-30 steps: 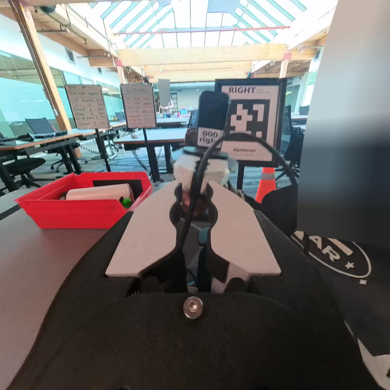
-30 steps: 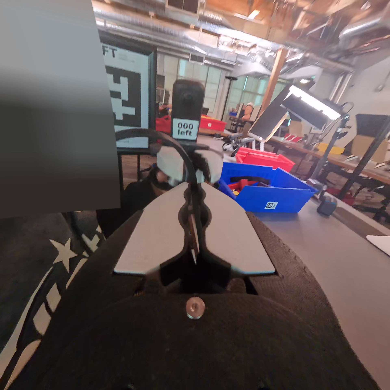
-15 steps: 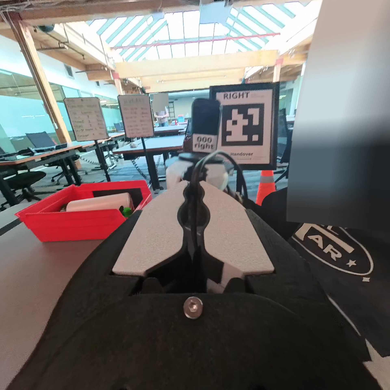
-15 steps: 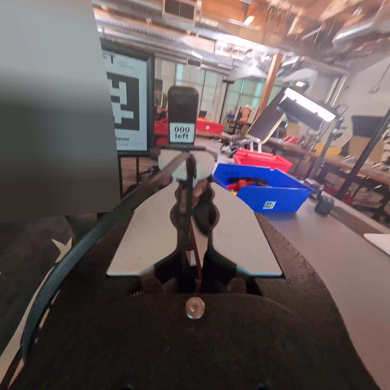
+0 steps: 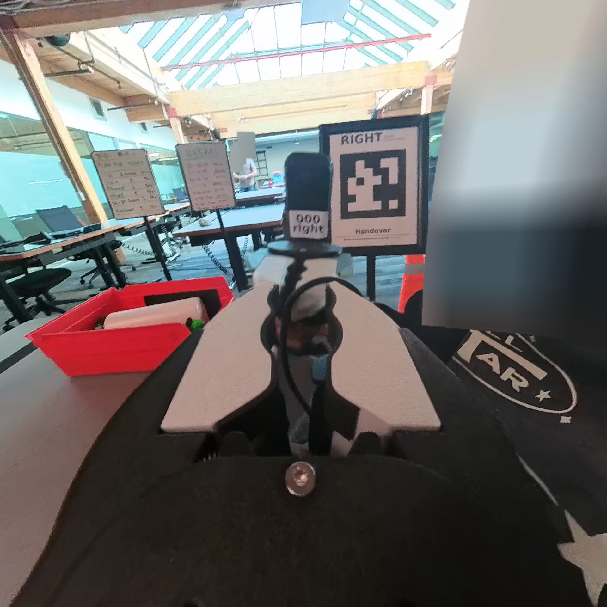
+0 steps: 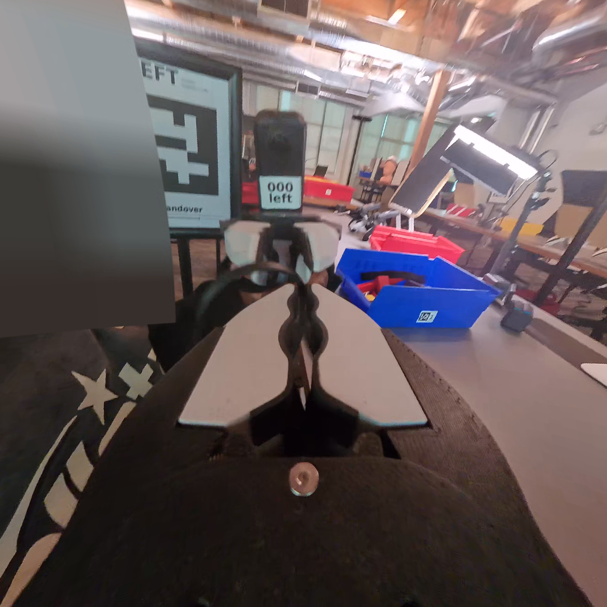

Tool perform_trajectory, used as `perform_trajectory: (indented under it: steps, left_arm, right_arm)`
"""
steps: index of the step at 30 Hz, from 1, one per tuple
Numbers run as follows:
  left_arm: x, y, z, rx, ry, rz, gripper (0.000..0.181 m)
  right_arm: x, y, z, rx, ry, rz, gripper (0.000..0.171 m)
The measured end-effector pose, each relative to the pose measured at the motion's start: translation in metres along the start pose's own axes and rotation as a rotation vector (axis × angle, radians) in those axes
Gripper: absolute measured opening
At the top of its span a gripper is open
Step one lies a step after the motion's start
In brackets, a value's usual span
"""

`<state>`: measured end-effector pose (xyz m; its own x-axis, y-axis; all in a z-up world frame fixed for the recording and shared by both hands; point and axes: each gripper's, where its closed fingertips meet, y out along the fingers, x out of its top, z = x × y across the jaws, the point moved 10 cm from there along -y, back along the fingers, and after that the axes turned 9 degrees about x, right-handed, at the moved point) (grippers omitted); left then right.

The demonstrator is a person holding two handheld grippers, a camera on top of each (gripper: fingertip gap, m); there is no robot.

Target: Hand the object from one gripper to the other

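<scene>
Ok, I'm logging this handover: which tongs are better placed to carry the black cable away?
Right. The right tongs are closed on the black cable. The left tongs stand open, and the cable's loop merely passes between them.

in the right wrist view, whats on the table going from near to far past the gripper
right gripper → blue bin → red bin → angled light panel far behind; the small dark device sits off to the right, roughly level with the blue bin.
</scene>
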<state>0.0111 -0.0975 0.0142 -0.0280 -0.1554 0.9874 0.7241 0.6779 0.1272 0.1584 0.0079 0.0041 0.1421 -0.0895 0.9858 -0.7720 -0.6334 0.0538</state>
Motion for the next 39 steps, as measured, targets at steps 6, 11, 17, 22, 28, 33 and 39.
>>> perform_trajectory:
  steps: [6, 11, 17, 22, 28, 33, 39]
  left_arm:
    - [-0.004, -0.002, 0.007, 0.031, -0.024, 0.053, 0.026]
    - [-0.008, -0.004, 0.011, 0.075, -0.015, 0.148, 0.028]
    - [-0.015, 0.007, 0.008, 0.086, 0.036, 0.219, 0.004]
    - [-0.006, -0.002, 0.008, 0.071, 0.037, 0.093, 0.004]
    - [0.002, -0.006, 0.004, 0.024, 0.026, -0.032, 0.004]
    - [0.003, -0.004, 0.001, 0.016, 0.031, -0.052, 0.006]
    - [-0.004, -0.004, 0.007, 0.046, 0.006, 0.058, 0.029]
  right_arm:
    - [0.004, -0.003, 0.001, -0.092, -0.070, 0.049, 0.004]
    - [0.008, -0.004, 0.004, -0.122, -0.104, 0.008, 0.004]
    - [0.015, -0.005, 0.012, -0.108, -0.149, -0.055, 0.005]
    - [0.013, -0.010, 0.008, -0.041, -0.098, -0.081, 0.020]
    - [-0.010, 0.001, -0.005, 0.097, 0.101, -0.029, 0.026]
    - [-0.016, 0.010, -0.002, 0.126, 0.068, 0.018, 0.006]
    - [-0.002, -0.004, -0.003, -0.011, -0.022, -0.054, 0.005]
